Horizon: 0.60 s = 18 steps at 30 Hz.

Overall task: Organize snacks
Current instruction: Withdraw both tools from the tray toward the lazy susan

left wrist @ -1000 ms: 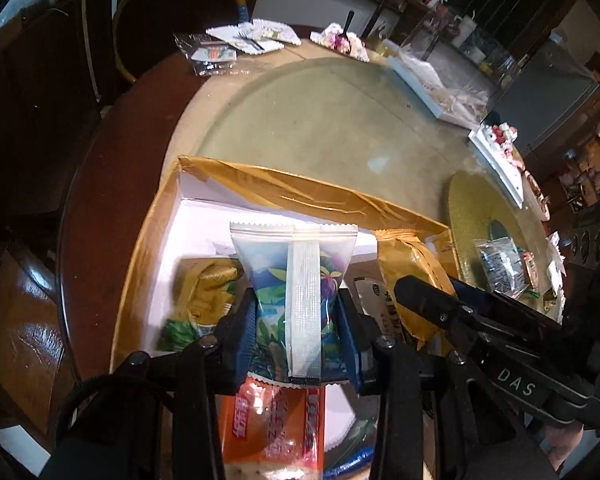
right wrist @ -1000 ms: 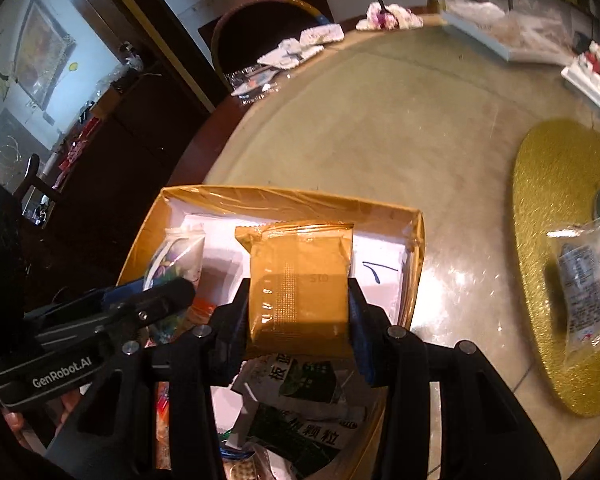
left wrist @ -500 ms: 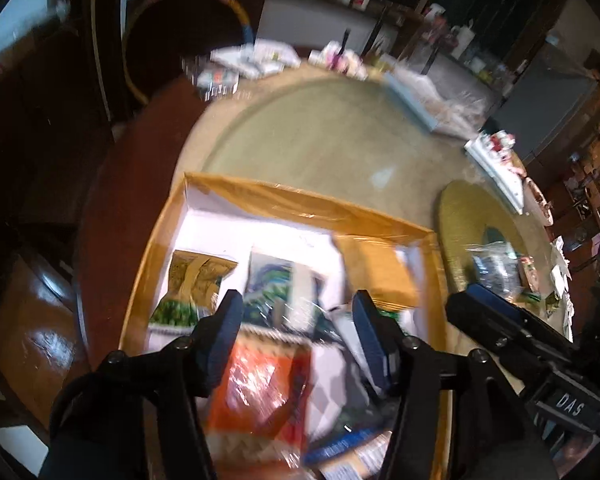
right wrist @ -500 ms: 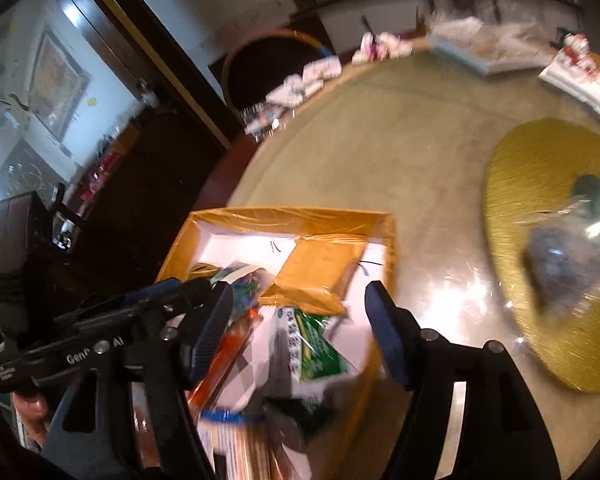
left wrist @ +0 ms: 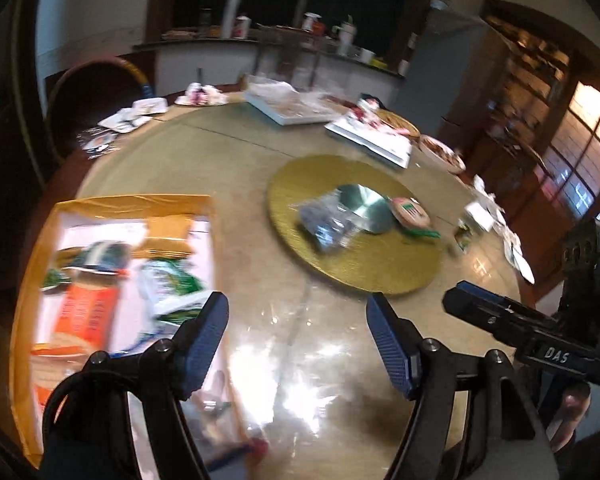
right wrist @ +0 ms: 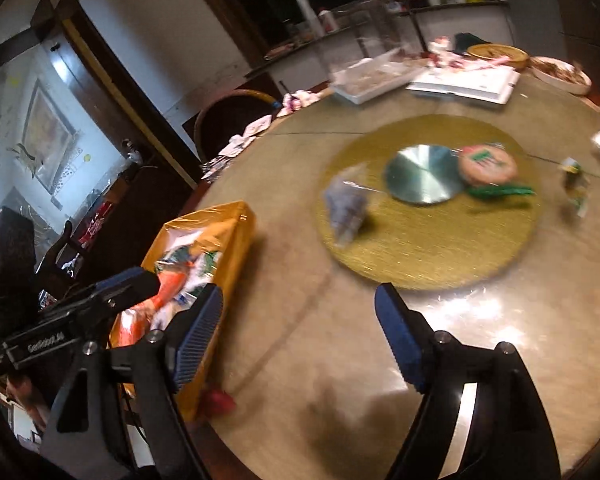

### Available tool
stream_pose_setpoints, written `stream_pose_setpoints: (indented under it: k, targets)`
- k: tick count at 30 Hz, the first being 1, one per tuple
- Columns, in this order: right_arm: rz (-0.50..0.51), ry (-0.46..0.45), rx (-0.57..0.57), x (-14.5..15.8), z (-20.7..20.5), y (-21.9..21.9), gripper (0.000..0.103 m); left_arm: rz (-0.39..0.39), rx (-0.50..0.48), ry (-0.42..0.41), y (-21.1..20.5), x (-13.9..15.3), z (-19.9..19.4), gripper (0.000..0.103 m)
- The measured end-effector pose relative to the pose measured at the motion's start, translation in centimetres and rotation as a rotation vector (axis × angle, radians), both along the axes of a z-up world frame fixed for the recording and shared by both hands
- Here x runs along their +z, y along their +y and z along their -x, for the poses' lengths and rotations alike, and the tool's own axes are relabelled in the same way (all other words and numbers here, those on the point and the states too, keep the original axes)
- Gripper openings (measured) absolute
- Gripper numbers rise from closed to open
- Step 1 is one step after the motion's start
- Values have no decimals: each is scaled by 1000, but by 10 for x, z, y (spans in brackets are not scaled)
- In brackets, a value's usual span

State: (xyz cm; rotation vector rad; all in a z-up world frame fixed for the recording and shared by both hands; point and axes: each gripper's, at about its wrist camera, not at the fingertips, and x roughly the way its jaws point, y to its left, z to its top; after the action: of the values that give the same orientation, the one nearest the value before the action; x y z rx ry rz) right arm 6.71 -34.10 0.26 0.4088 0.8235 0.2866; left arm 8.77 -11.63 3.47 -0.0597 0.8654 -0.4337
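A gold cardboard box (left wrist: 132, 202) at the left holds several snack packets, among them an orange one (left wrist: 84, 312), a green-and-white one (left wrist: 168, 280) and a gold one (left wrist: 168, 236). My left gripper (left wrist: 298, 336) hangs over bare table just right of the box, jaws opening with nothing between them. My right gripper (right wrist: 298, 332) is also over bare table, jaws opening and empty, with the box (right wrist: 228, 232) at its left. A clear bag of dark snacks (right wrist: 346, 208), a round pink pack (right wrist: 486, 164) and a small green packet (right wrist: 574, 188) lie ahead.
A round gold mat (left wrist: 352, 264) with a silver disc (left wrist: 364, 208) carries the clear bag (left wrist: 328, 220). White trays and dishes (left wrist: 372, 140) crowd the table's far side. A small red thing (right wrist: 220, 400) lies by the box's near corner. A chair (right wrist: 228, 120) stands behind.
Both grippers let go of their packets, the patterned one and the gold one, which now lie in the box. Both opened wide and swung right, away from the box towards the gold mat.
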Motion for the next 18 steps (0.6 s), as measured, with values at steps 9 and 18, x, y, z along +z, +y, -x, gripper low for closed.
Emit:
stream_pose_setpoints:
  k: [9, 18]
  targets:
    - [-28, 55, -156, -14, 19, -98, 79, 27, 12, 120, -43, -29, -8, 71]
    - [30, 80, -181, -19, -24, -141, 79, 38, 59, 178, -56, -47, -19, 71]
